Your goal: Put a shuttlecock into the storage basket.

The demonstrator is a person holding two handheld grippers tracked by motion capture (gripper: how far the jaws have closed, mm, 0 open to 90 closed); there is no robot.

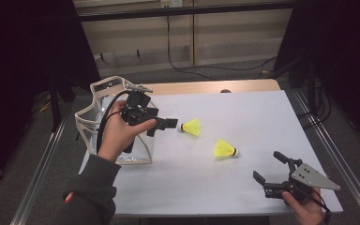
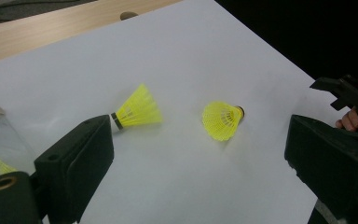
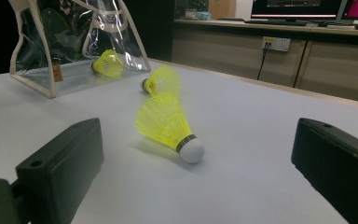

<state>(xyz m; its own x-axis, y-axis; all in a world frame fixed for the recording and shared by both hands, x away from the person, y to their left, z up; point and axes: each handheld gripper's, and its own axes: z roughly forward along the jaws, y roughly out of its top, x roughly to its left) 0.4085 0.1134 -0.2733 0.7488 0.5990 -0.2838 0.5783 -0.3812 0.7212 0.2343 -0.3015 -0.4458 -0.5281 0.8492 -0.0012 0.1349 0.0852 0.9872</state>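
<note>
One yellow shuttlecock [image 3: 107, 63] apparently already inside the clear bag [image 1: 90, 123] at the table's left edge, two more [image 1: 191, 126] [image 1: 225, 149] lying mid-table, left gripper [image 1: 171, 123] and right gripper [image 1: 268, 167] both spread wide, pinching nothing.

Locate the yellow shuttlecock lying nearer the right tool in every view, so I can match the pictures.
High view: the shuttlecock lies right of centre on the white table, cork pointing right.
Left gripper view: it sits right of centre, open skirt facing the camera.
Right gripper view: it lies in the centre foreground, between the jaws, white cork nearest.
Shared landmark: the second shuttlecock lying beside it, toward the clear bag.
</note>
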